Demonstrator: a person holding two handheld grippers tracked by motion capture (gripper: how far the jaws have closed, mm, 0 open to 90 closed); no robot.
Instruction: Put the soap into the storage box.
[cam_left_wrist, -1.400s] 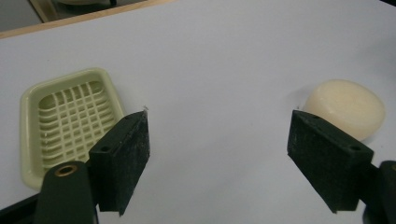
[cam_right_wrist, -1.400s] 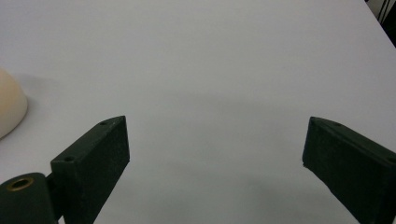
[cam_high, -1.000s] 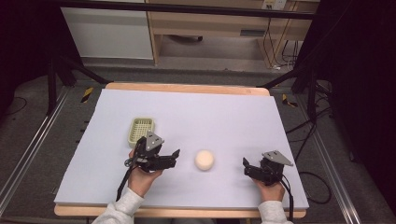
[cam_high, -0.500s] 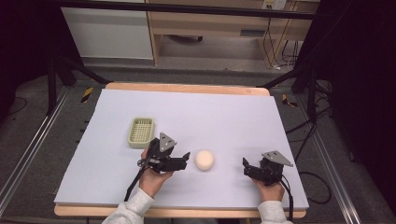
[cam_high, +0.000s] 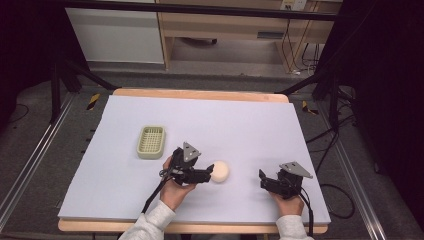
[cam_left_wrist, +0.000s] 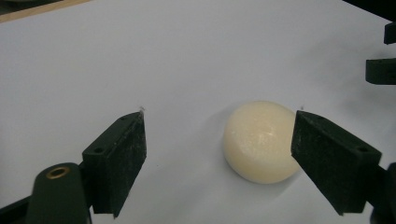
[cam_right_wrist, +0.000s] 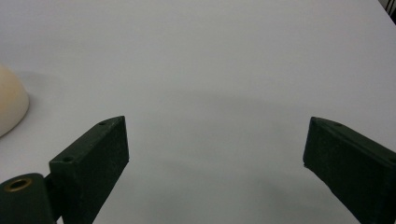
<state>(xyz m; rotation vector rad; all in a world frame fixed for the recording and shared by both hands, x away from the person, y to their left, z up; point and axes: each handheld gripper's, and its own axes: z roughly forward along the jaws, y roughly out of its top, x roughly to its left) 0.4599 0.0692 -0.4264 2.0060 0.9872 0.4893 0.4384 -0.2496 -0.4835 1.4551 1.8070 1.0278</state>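
Widely parted, left claw (cam_left_wrist: 219, 154) flanks cream ball (cam_left_wrist: 259, 140), sheet (cam_left_wrist: 187, 56) bare beyond.

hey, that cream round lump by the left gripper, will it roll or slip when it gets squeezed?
The lump looks domed with a flat base on the table, so it probably sits rather than rolls. Its smooth curved sides could slide out between the left hand-held gripper's open jaws. It seems solid, likely stiff.

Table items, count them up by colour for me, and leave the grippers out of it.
Cream: 1, the round soap-like lump on the white mat.
Pale green: 1, the small slotted tray on the mat, off to the lump's left and farther back.
Total: 2
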